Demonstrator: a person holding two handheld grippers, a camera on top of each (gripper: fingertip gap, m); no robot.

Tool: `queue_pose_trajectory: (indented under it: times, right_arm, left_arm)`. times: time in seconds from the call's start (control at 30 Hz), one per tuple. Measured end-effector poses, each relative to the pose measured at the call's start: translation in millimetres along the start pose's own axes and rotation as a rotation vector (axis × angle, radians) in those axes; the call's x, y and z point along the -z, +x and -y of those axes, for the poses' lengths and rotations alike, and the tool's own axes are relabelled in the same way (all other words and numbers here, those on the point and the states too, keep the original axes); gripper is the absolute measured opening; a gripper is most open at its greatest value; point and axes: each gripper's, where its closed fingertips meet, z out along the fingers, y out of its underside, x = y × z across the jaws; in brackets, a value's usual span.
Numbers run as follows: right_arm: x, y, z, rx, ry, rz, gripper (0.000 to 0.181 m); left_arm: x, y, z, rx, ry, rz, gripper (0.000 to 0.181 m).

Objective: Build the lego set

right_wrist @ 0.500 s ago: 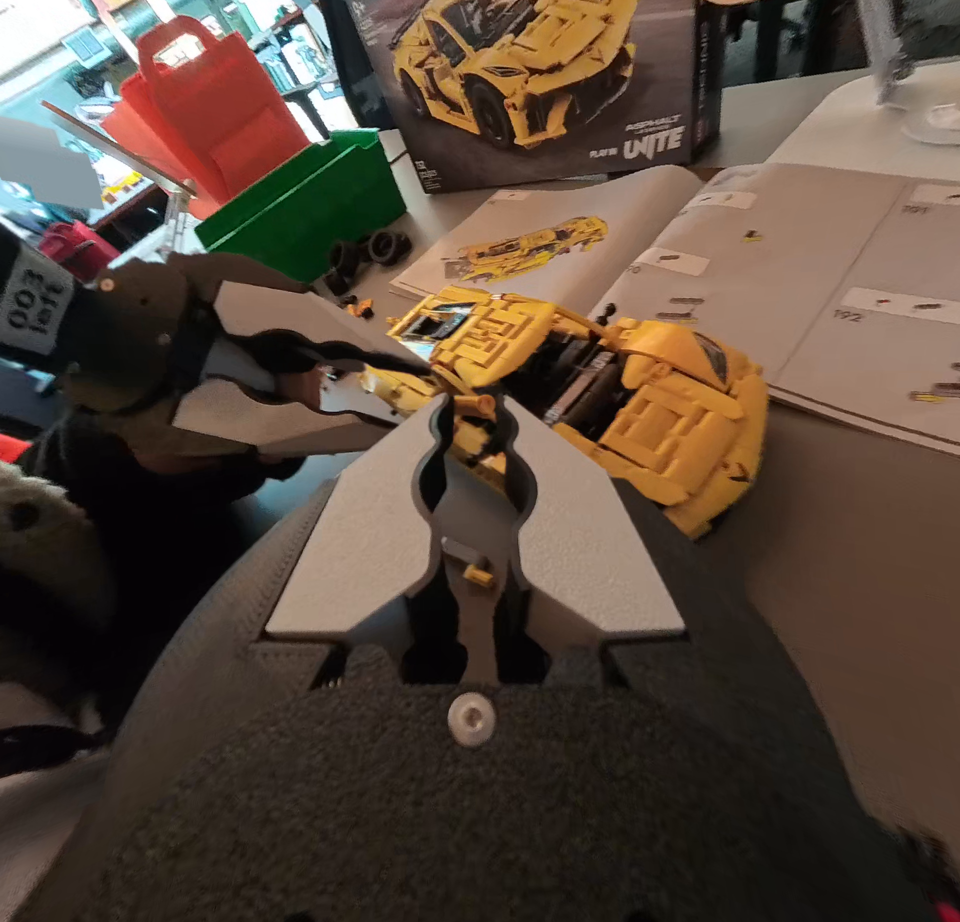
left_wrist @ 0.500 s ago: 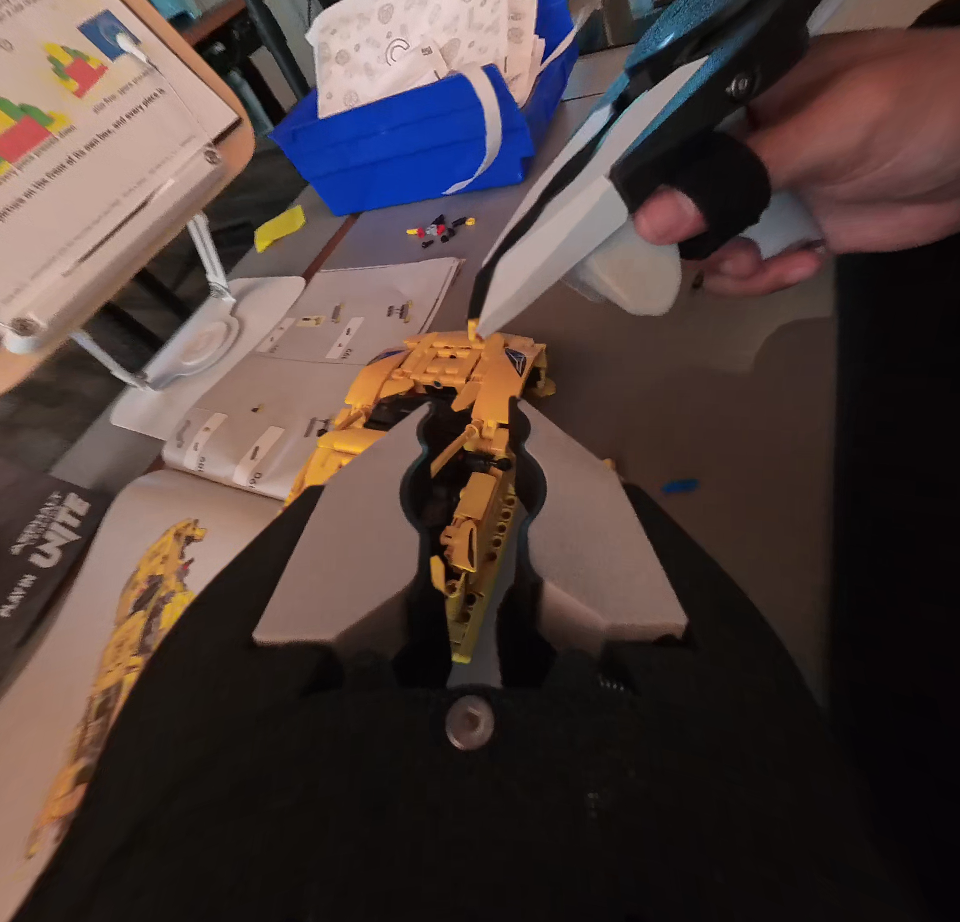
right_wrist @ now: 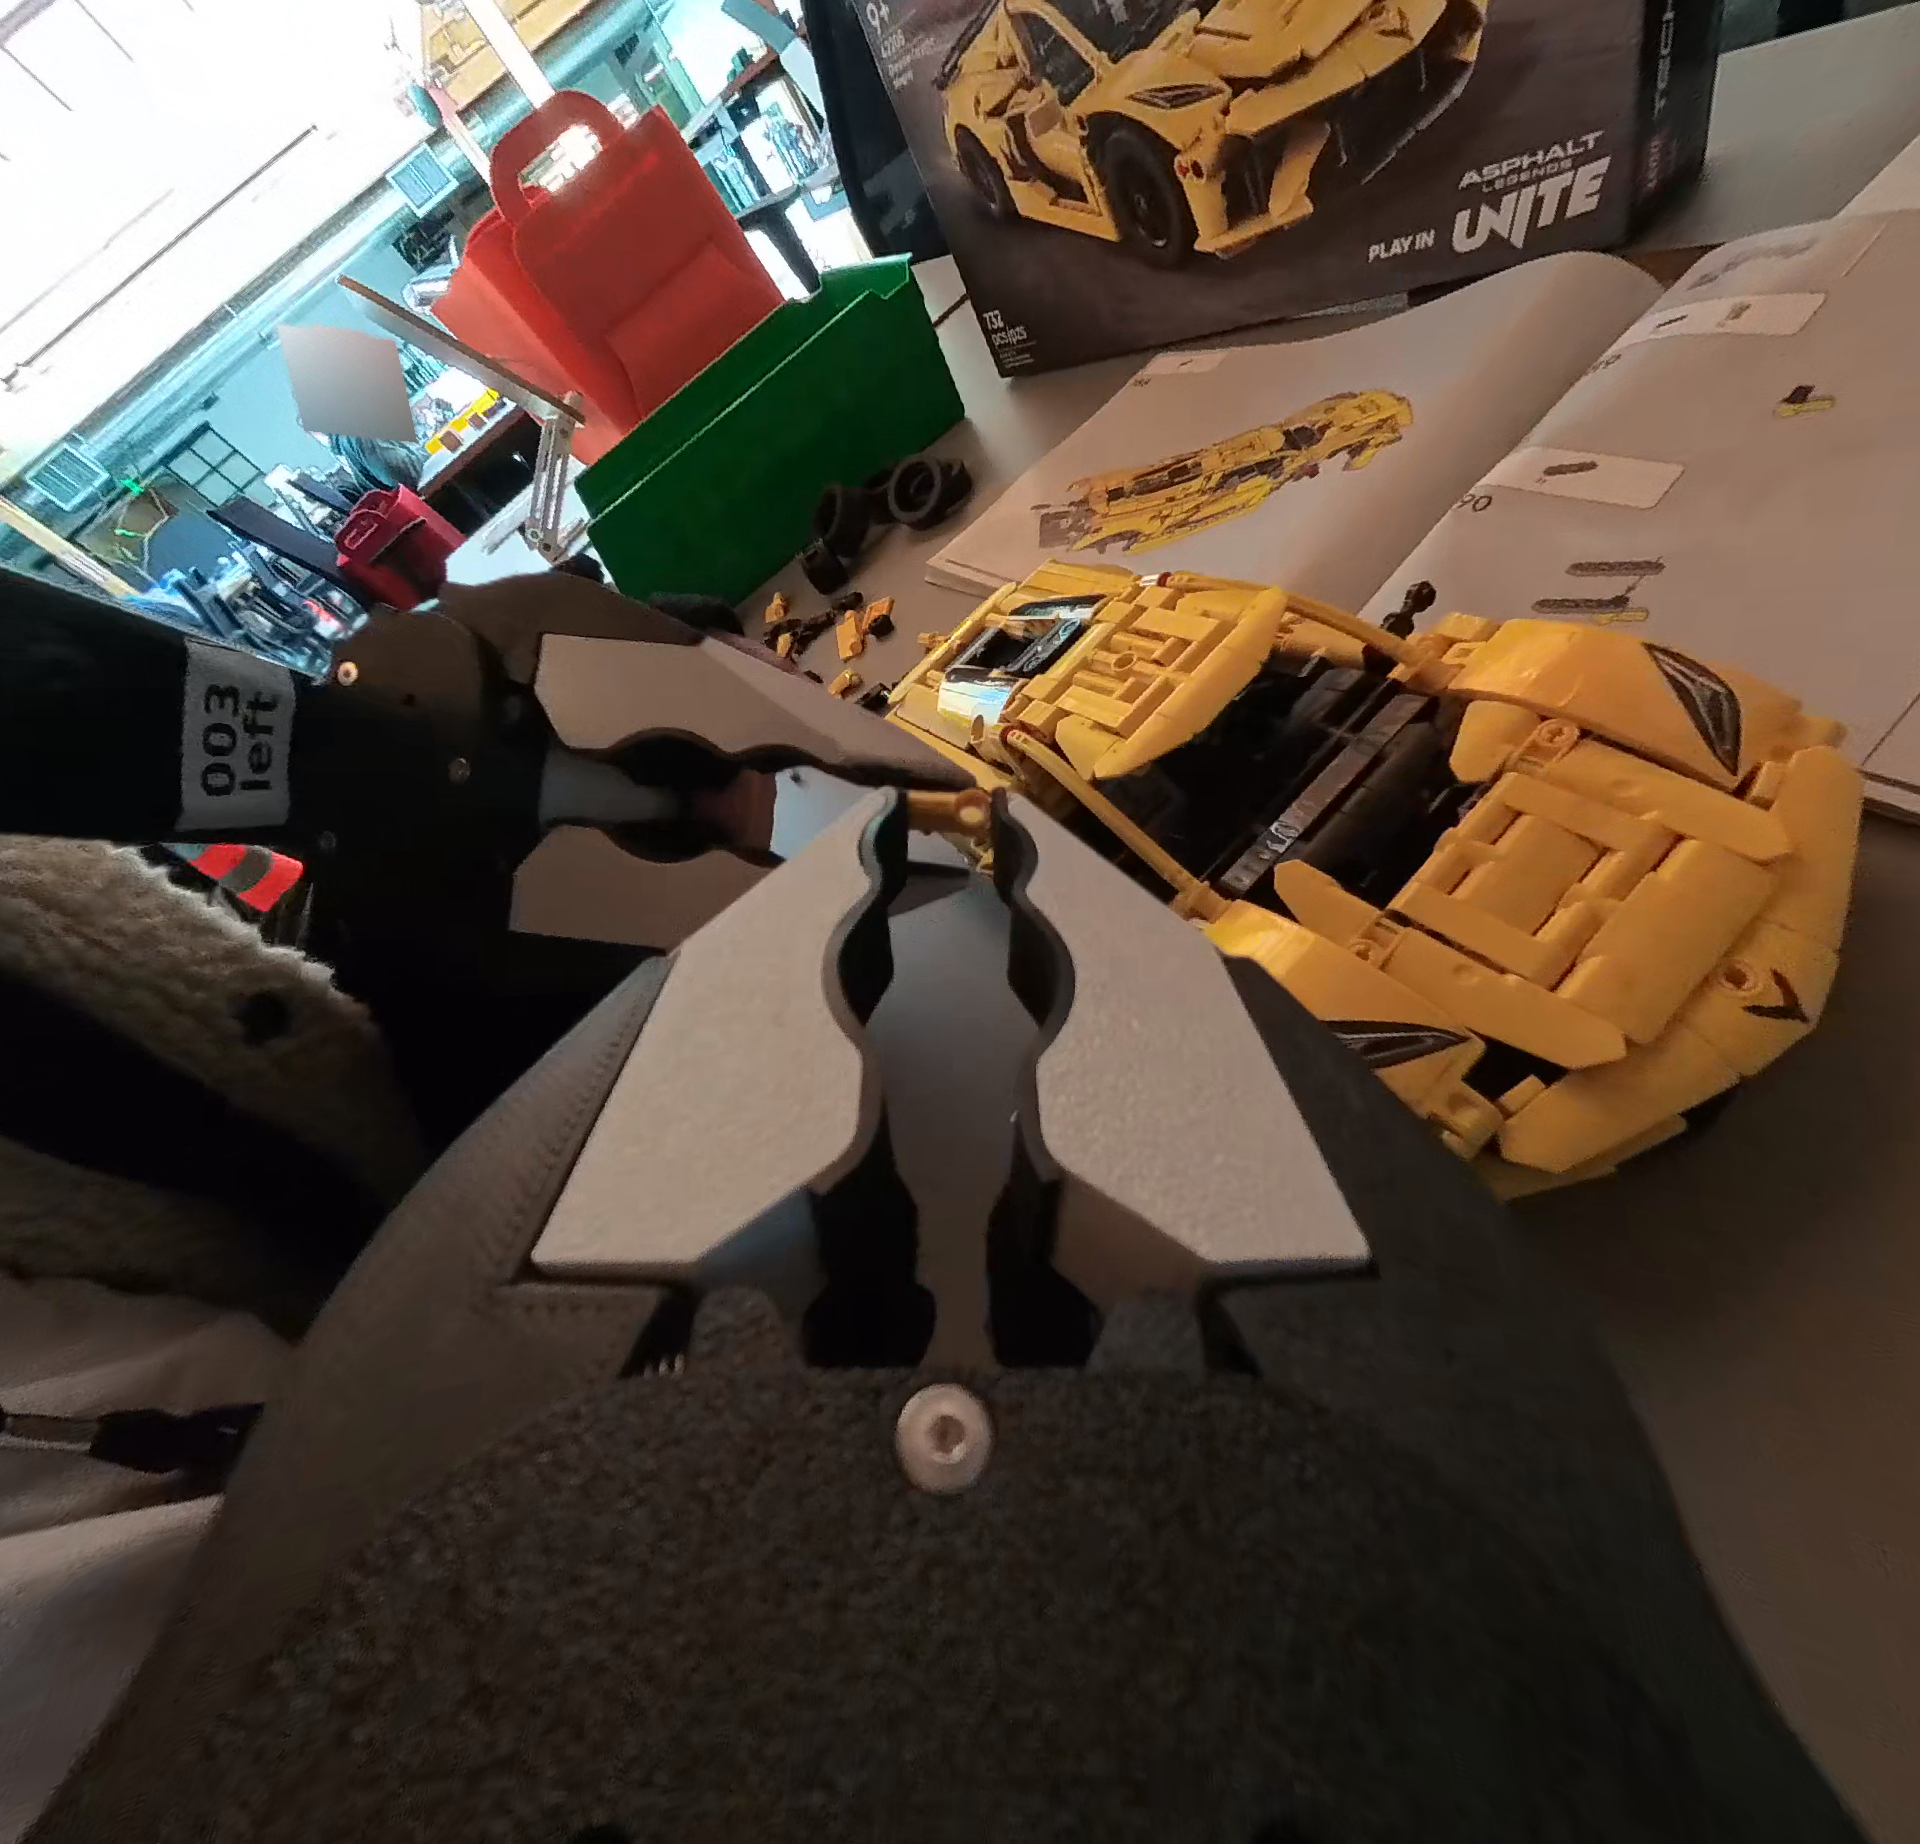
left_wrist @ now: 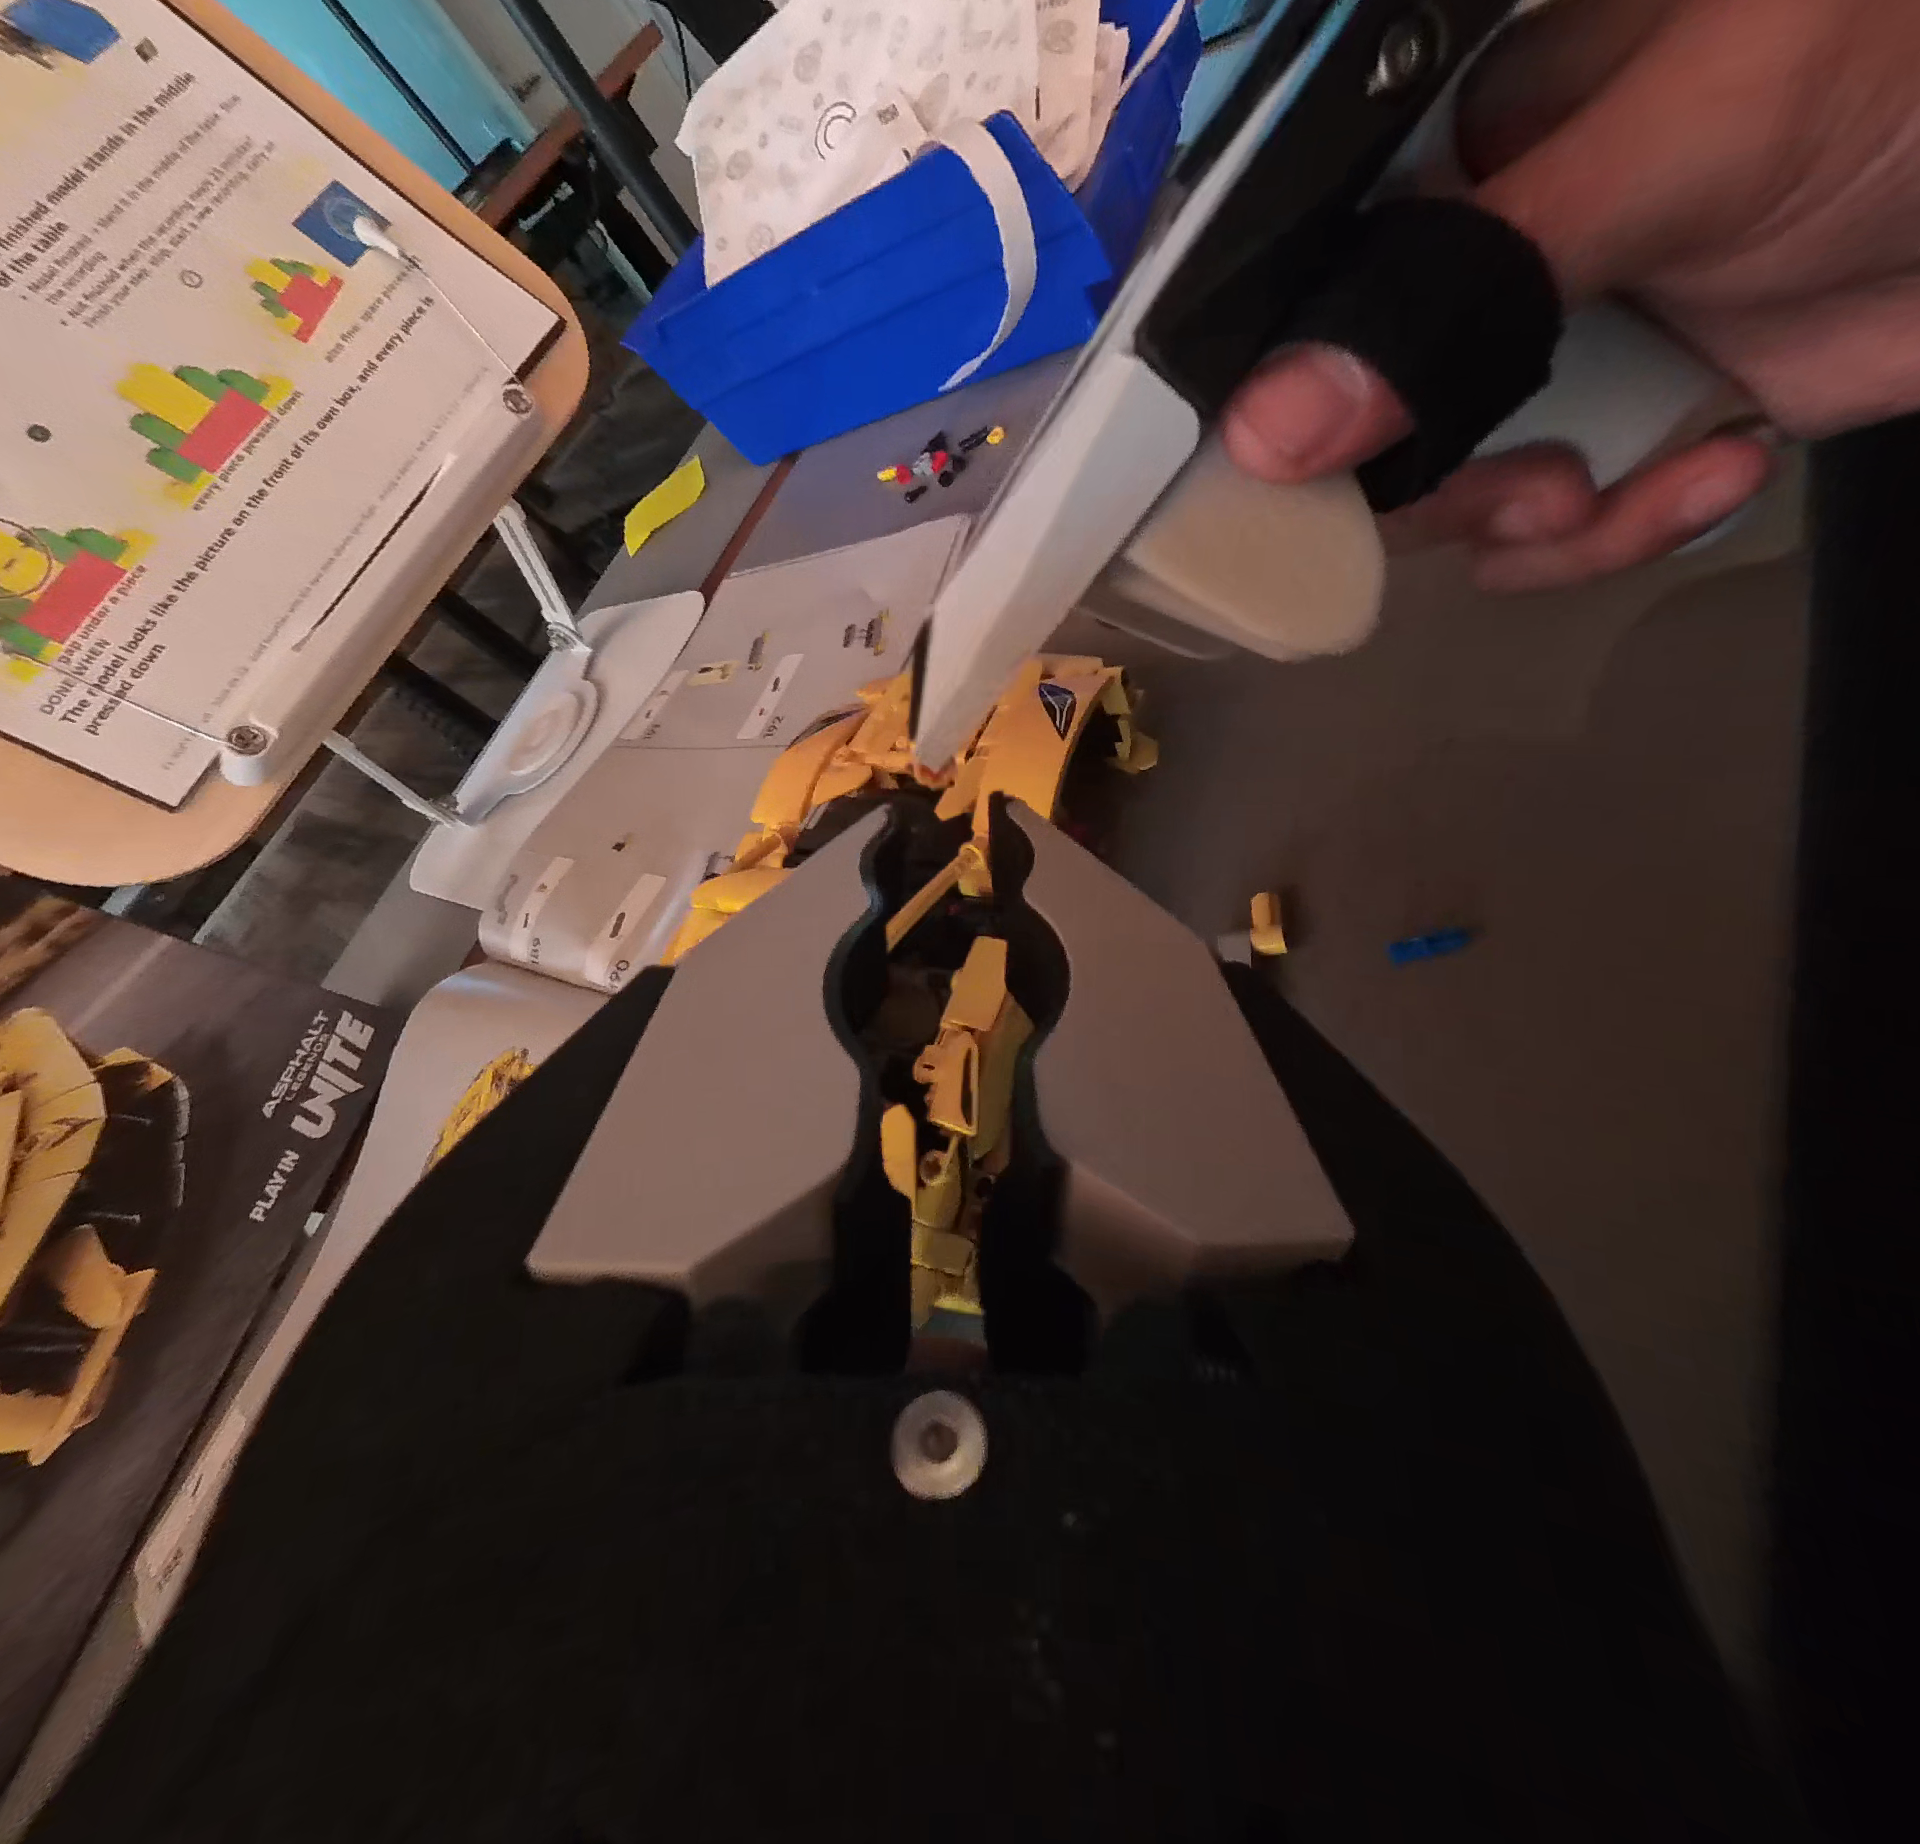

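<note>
The yellow car [right_wrist: 1403,859] lies on the table [right_wrist: 1714,1482] at two o'clock of the right tongs [right_wrist: 951,812], beside the open instruction booklet [right_wrist: 1299,464]. Since half a second ago the right tongs have dropped closer, and their tips now pinch a small yellow connector [right_wrist: 948,809] at the car's edge, likely seating it. The left tongs [left_wrist: 940,823], closed around the car's side panel, brace it; the right hand [left_wrist: 1662,236] angles down from one o'clock.

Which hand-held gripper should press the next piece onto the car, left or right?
Right, probably. The right hand-held gripper pinches a small yellow piece at its tips, right beside the car. The left hand-held gripper is clamped on the car's side, apparently steadying it.
</note>
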Motion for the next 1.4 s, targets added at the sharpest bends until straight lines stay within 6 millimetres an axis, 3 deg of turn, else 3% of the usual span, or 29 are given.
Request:
queue_pose_trajectory:
  times: [0.37,0.53,0.63,0.77,0.8,1.2,1.3,1.33,1.4]
  right_arm:
    - [-1,-11,3,-0.036,0.044,0.071,0.016]
    - [17,-22,25,-0.349,0.186,0.352,0.022]
    - [19,-29,22,-0.545,0.134,0.526,0.031]
    - [25,-45,21,-0.692,0.081,0.730,0.013]
    - [24,-45,18,-0.685,0.068,0.722,0.007]
    - [22,-43,16,-0.691,0.071,0.694,0.006]
    - [26,-29,12,-0.610,0.060,0.610,0.018]
    - [28,-23,2,-0.503,0.006,0.534,0.020]
    - [31,-3,-42,-0.164,-0.225,0.293,0.023]
  left_arm:
    - [6,-3,13,0.042,0.067,-0.017,0.007]
    - [19,-9,34,0.104,0.216,-0.038,0.007]
    - [29,-5,50,0.035,0.337,-0.044,0.007]
    - [30,3,53,-0.054,0.354,-0.042,0.007]
    - [30,5,54,-0.062,0.361,-0.044,0.007]
    - [29,4,48,0.086,0.301,-0.096,0.007]
    - [30,-1,43,0.180,0.292,-0.128,0.007]
    - [29,-4,39,0.243,0.279,-0.151,0.007]
    - [27,-12,28,0.379,0.244,-0.195,0.007]
